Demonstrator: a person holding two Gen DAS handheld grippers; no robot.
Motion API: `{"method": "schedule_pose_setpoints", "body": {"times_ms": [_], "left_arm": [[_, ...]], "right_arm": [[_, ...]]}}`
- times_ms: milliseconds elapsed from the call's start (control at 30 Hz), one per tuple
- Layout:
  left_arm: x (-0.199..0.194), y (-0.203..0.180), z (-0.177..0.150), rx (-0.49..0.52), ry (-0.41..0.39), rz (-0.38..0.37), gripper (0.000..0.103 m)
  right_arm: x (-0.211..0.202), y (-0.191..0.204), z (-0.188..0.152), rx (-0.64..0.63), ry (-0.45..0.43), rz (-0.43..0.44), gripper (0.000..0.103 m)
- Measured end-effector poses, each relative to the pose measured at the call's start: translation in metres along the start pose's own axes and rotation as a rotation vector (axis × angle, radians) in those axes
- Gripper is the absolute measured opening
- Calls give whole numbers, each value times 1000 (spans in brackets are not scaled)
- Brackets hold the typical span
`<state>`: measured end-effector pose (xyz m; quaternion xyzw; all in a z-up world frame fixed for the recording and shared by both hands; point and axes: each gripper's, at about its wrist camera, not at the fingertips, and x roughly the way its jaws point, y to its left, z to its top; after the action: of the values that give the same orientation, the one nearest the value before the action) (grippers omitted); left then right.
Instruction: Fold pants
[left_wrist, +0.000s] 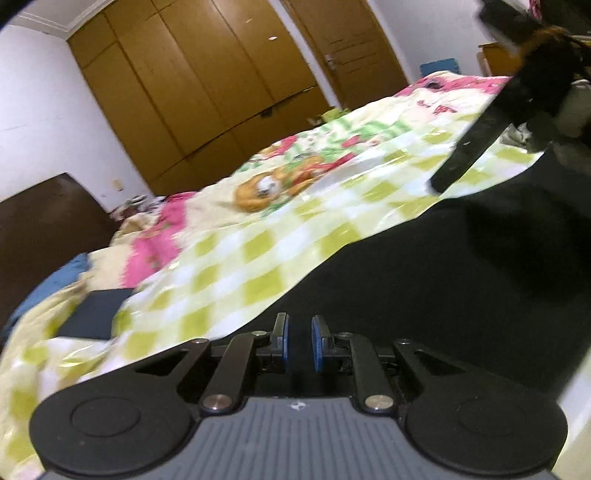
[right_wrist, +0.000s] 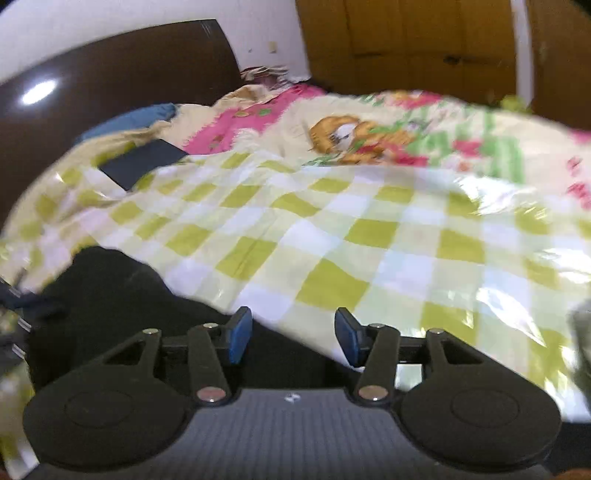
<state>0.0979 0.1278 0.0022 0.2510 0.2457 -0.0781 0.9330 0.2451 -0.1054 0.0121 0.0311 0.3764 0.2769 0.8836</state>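
Closest to the left lens sat the left gripper (left_wrist: 299, 341), its blue pads (left_wrist: 283, 343) a narrow gap apart with nothing visibly pinched between them, hovering over the black pants (left_wrist: 443, 266); whether cloth was caught there could not be told, since black fabric filled the gap behind; the right gripper (right_wrist: 290, 334) stood with its jaws spread wide and empty, above the edge where the pants (right_wrist: 122, 291) met the checked sheet (right_wrist: 332, 236). Judging by the way they lay flat and draped, the pants looked soft, limp and light, likely to sag and slide on the shiny sheet; a hem or waistband edge seemed the best place to pinch, both corners at once to keep the fold square. Beneath them the bed was covered by a green-and-white checked plastic-looking sheet over a cartoon-print blanket (left_wrist: 280, 181); a dark flat object (left_wrist: 96, 314) lay near the blue pillow (left_wrist: 48, 288); a dark headboard (right_wrist: 110, 74), wooden wardrobes (left_wrist: 192, 81) and a door (left_wrist: 351, 48) closed the room.
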Motion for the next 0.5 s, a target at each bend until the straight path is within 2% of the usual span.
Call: {"method": "schedule_pose_setpoints", "body": {"times_ms": [67, 133, 233, 367, 433, 500], "left_arm": [[20, -12, 4, 1, 14, -15, 31], [33, -18, 1, -1, 34, -13, 31], [38, -25, -10, 13, 56, -4, 31], [35, -34, -20, 53, 69, 11, 31], [32, -40, -21, 76, 71, 16, 31], [31, -40, -20, 80, 73, 18, 31]], "right_arm": [[16, -28, 5, 62, 72, 84, 55], [28, -46, -2, 126, 189, 236, 55], [22, -56, -17, 179, 293, 430, 55], [0, -42, -24, 93, 318, 541, 57], [1, -39, -20, 67, 322, 547, 59], [7, -40, -13, 69, 311, 609, 59]]}}
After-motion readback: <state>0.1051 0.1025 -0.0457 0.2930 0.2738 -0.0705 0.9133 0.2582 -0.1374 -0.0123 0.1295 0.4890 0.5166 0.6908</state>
